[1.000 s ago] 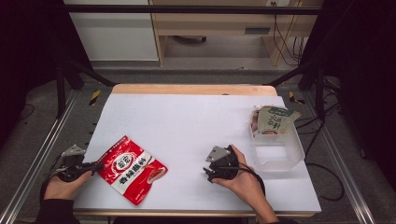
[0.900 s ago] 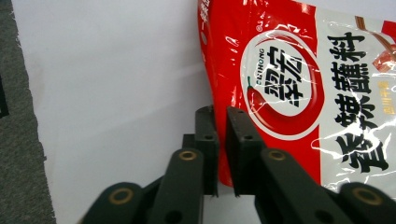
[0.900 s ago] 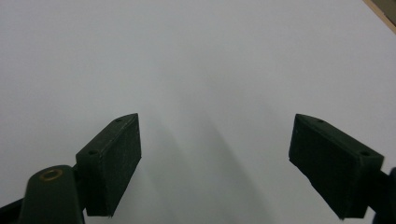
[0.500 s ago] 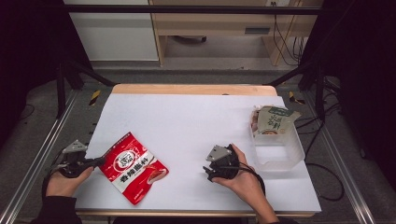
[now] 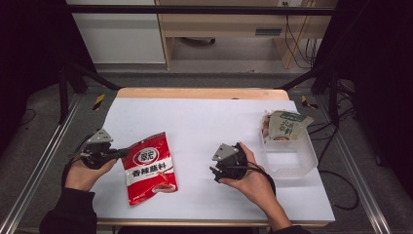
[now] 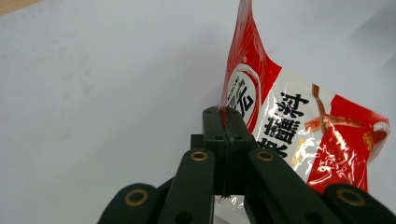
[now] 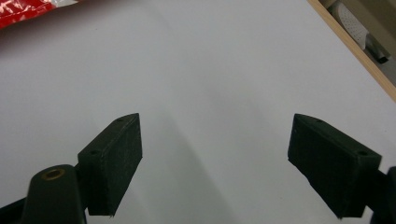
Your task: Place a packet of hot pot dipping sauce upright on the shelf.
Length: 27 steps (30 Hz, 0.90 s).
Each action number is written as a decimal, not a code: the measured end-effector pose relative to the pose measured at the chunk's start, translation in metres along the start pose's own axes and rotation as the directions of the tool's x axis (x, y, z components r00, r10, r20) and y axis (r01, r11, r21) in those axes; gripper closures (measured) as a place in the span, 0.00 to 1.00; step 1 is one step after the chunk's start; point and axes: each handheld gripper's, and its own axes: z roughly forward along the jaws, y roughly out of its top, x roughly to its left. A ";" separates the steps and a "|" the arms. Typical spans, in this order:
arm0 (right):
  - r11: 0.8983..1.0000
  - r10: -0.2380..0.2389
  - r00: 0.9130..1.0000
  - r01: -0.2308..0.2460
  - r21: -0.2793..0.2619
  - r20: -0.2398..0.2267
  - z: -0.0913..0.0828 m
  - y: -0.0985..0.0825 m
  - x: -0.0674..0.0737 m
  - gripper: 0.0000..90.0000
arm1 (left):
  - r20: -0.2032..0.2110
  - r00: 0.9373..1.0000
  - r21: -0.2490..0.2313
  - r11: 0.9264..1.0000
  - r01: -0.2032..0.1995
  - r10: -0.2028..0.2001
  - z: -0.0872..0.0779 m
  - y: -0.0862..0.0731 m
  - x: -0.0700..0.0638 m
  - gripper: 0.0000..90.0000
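A red snack bag [image 5: 148,168] with a white label hangs partly off the white table [image 5: 204,122] at the front left. My left gripper [image 5: 122,152] is shut on its left edge. In the left gripper view the two black jaws meet on the bag's thin seam, my left gripper [image 6: 225,116] holds the red bag [image 6: 299,135] raised, and the bag droops to the right. My right gripper [image 5: 213,169] hovers right of centre, held in a hand. In the right gripper view my right gripper [image 7: 217,123] stands open with bare table between its jaws.
A clear plastic container [image 5: 292,158] sits at the right edge of the table, with a beige-green packet [image 5: 285,124] leaning in its far end. A wooden strip [image 5: 199,92] borders the table's far edge. Metal rails [image 5: 39,165] run along both sides.
The left gripper has risen and moved right with the bag's edge. The bag has swung from a diagonal lie to nearly straight and shifted right. The right hand has barely moved.
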 end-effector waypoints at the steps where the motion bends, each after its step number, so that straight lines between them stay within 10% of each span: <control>1: 1.000 -0.004 1.000 0.004 -0.001 0.001 0.000 0.002 -0.001 0.20 | 0.002 1.000 -0.006 1.000 -0.005 0.005 0.000 0.003 -0.001 1.00; 27: 0.998 -0.068 0.995 0.069 0.013 -0.073 -0.023 0.070 -0.014 0.26 | 0.009 0.992 -0.094 0.988 -0.123 0.124 -0.003 0.064 -0.036 1.00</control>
